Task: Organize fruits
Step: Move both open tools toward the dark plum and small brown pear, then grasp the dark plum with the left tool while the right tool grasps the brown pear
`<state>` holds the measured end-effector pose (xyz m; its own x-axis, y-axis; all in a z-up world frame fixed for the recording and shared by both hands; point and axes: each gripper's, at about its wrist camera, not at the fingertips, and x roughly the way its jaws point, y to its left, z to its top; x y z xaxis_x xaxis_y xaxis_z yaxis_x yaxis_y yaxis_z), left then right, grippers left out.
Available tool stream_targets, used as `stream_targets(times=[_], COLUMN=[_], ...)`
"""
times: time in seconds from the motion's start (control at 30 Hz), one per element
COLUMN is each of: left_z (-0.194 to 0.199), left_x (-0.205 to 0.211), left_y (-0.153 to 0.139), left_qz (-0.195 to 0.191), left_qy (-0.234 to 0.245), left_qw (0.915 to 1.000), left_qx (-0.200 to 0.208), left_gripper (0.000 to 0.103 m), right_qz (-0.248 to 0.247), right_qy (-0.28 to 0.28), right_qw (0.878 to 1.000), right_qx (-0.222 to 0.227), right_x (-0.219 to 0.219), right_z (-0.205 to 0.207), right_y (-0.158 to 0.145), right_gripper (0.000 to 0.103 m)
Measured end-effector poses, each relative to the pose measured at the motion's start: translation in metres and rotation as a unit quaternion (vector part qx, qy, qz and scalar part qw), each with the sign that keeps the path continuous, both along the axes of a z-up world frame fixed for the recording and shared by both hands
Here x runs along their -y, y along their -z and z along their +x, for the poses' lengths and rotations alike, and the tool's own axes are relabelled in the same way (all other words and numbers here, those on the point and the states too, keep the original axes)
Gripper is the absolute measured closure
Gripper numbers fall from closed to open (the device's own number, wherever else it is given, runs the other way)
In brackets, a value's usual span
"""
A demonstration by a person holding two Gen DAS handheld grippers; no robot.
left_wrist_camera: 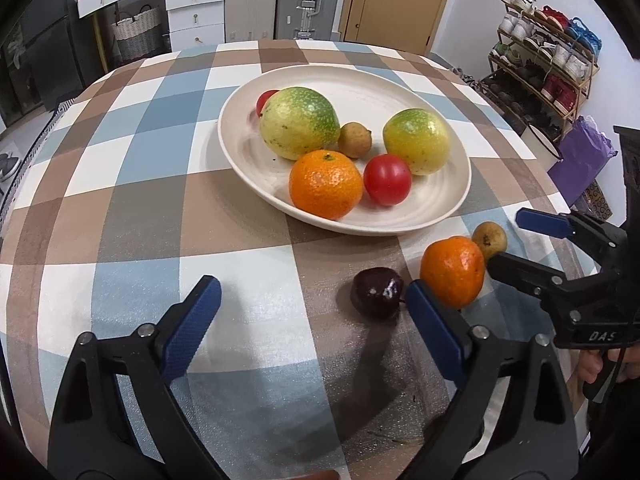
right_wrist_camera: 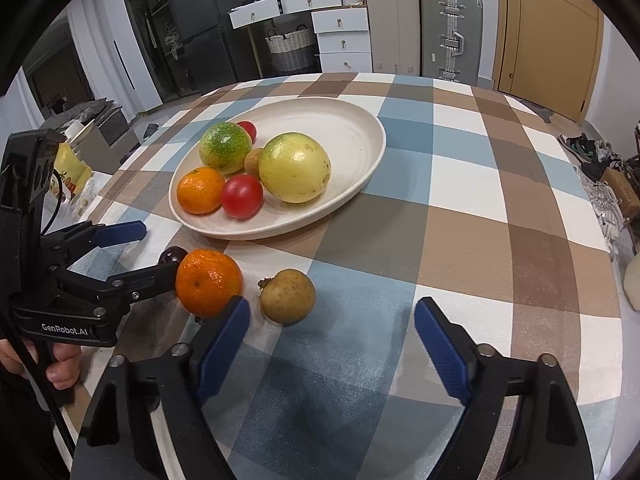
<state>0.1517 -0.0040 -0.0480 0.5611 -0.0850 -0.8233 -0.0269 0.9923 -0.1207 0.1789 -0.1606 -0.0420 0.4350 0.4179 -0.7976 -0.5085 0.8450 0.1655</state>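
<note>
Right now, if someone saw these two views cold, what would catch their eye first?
Probably the cream plate mid-table on the checked tablecloth, holding two big green-yellow fruits, a mandarin, tomatoes and a small brown fruit. Next, the loose fruits on the cloth nearer the cameras: an orange mandarin, a brown fruit and a dark plum. The left gripper and right gripper are both open near them.

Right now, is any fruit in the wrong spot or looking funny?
Three fruits sit on the tablecloth instead of in the plate: an orange, a small brown fruit and a dark red one. Nothing looks squashed or spilled. Both grippers, left and right, are open and hold nothing.
</note>
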Motion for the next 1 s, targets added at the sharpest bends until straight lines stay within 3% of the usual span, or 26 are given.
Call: stream_targets(times=[0.23,0.37,0.47,0.53,0.73,1.0], left_z=[-0.005,-0.006,-0.007,-0.009,-0.011,-0.014], left_x=[0.008,0.01,0.01,0.011,0.012,0.011], left_y=[-0.003,-0.004,-0.004,-0.005,-0.005,-0.007], left_qz=[-0.005,-0.009,-0.018,-0.028,-0.057,-0.066], left_qy=[0.026,0.031,0.036,0.043,0.054,0.052], left_qw=[0.9996,0.9995,0.9992,0.9987,0.9969,0.9963], left_qx=[0.006,0.006,0.005,0.006,0.007,0.013], left_gripper=[0.031,0.038,0.045,0.057,0.075,0.079], right_qz=[0.001,0.006,0.008,0.01,0.014,0.02], right_qy=[-0.014,-0.02,-0.023,-0.025,-0.027,-0.033], right_qw=[1.0,1.0,1.0,1.0,1.0,0.999], right_qx=[0.002,0.001,0.001,0.003,0.004,0.002], right_x=[-0.007,-0.008,-0.01,-0.01,-0.011,-0.011], right_z=[0.0,0.0,-0.001,-0.001,-0.003,-0.004], right_y=[0.001,0.001,0.001,0.001,0.001,0.0], right_gripper=[0.03,0.044,0.049,0.051,0.055,0.062])
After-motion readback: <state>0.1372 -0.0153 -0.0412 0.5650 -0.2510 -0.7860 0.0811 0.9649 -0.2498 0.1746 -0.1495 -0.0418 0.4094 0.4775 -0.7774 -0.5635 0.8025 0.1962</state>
